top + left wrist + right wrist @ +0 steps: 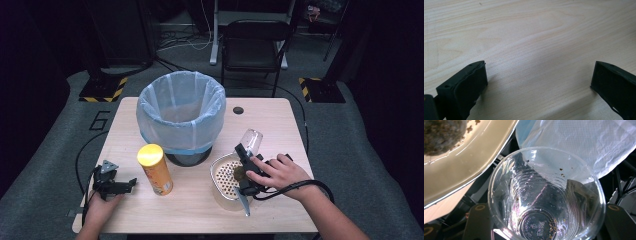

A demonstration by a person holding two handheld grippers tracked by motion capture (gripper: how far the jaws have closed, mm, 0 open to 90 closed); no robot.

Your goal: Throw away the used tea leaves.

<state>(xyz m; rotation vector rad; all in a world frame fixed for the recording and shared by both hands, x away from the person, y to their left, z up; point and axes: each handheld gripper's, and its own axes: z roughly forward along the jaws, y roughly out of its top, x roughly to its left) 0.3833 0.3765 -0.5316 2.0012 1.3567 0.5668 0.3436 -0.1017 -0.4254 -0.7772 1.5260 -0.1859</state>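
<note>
right now the right gripper (248, 150) has its two black jaws closed on a clear plastic cup (251, 140), one jaw on each side of the ribbed wall, as the right gripper view shows with the cup (546, 195) sitting between the jaws and its open mouth facing the camera. a few brown crumbs cling to the inside of the wall and to the round base. in the high view the cup is lifted off the table and tilted, its mouth pointing up and away toward the bin, above the far edge of a cream perforated strainer bowl (220, 170) that rests on the light wooden table (280, 120). a brownish lump (239, 173) lies in that bowl, just beside the gripper, and the bowl's glossy rim (474, 167) fills the upper left of the right gripper view. the person's right hand (280, 172) wraps the gripper body, with the cable looping off toward the wrist. behind the cup stands a waste bin lined with a pale blue bag (181, 112). left of the bin's foot stands a yellow-lidded chip can (155, 170), upright. farther left, the left gripper (131, 183) rests near the table's front left corner, jaws wide apart over bare wood with nothing between them.
</note>
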